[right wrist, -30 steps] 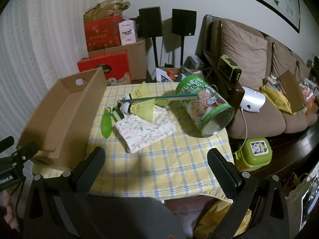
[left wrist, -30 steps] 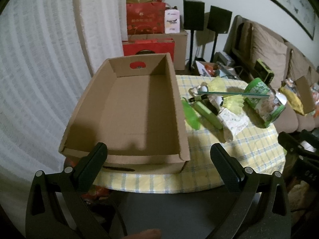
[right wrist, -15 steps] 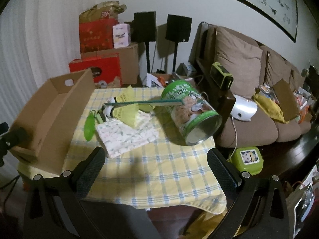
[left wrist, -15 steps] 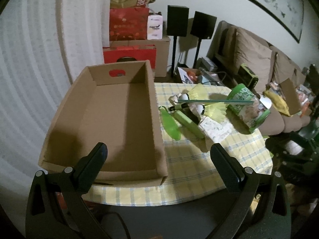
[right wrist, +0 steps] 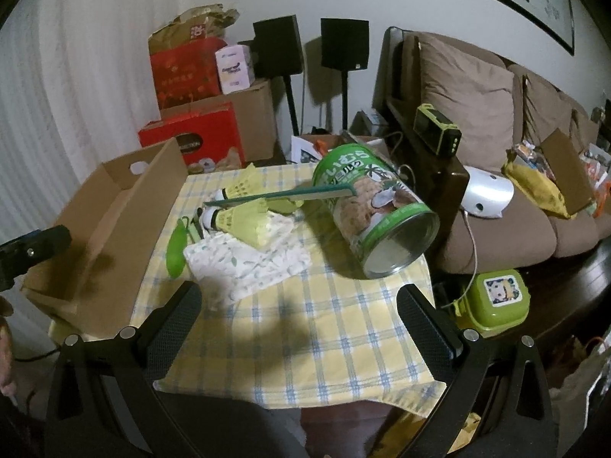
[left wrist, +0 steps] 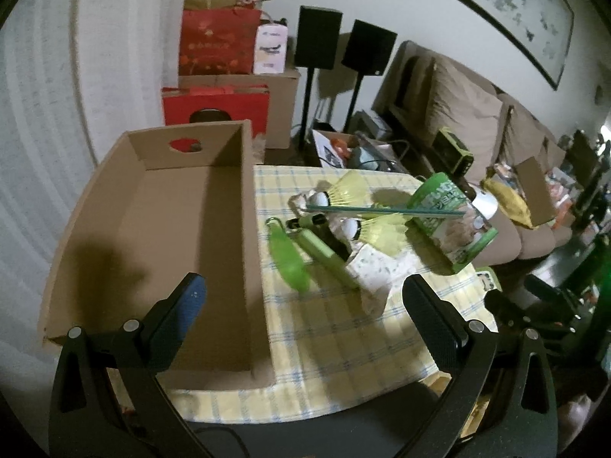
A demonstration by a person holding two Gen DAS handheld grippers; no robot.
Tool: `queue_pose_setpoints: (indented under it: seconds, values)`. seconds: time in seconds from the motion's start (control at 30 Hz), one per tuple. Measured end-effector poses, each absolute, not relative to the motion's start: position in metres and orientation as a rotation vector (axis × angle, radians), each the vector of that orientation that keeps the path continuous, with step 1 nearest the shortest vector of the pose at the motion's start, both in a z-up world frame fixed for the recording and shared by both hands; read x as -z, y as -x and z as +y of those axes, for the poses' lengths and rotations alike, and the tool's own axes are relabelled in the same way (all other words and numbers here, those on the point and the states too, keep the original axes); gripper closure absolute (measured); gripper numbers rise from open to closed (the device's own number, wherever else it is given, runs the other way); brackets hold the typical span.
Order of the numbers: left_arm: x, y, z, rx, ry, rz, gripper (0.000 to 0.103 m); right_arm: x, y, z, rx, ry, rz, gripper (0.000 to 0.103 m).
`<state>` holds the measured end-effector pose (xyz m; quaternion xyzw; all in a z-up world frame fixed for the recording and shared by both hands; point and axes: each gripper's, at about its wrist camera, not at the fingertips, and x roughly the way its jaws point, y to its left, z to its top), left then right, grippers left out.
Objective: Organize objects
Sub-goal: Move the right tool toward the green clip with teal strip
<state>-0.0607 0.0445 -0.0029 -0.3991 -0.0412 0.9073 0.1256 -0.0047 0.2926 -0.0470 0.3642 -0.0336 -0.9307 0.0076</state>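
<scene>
1. Cardboard box (left wrist: 160, 236) is sitting open-topped on the left side of the table, seen from the left wrist; its near end is overhanging the table's front edge, and its long right wall is running just beside the clutter.
2. We are holding the left gripper (left wrist: 301, 301) with fingers spread wide and nothing between them, one finger over the box floor, the other over the checked tablecloth (left wrist: 343, 339).
3. Bare cloth is lying between the fingers and the pile: a green flat tool (left wrist: 286, 255), a green case (left wrist: 324, 253), two yellow shuttlecocks (left wrist: 345, 191) and a teal comb (left wrist: 382, 210).
4. From the right wrist, we are holding the right gripper (right wrist: 298, 307) wide apart too, empty, above the cloth's near edge.
5. A green can (right wrist: 366, 206) is lying on its side near the table's right edge, its open mouth facing us; the comb is resting against it.
6. A patterned cloth (right wrist: 248, 259) is lying under one shuttlecock, with open tablecloth in front.
</scene>
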Motion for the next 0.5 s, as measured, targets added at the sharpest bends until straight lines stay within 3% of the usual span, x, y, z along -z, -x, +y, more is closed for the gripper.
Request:
queue_pose_setpoints:
  seconds: [0.17,0.23,0.5]
  values:
    - [0.006,0.08,0.058,-2.595,1.176,-0.106,0.001,0.05,0.014,0.295,2.909,-1.147,-0.106,0.0]
    - [0.006,0.09,0.065,-2.575,1.182,-0.087,0.007,0.052,0.018,0.297,2.913,-1.155,-0.103,0.0]
    - [0.003,0.123,0.09,-2.561,1.197,-0.001,0.006,0.049,0.032,0.319,2.959,-1.171,-0.102,0.0]
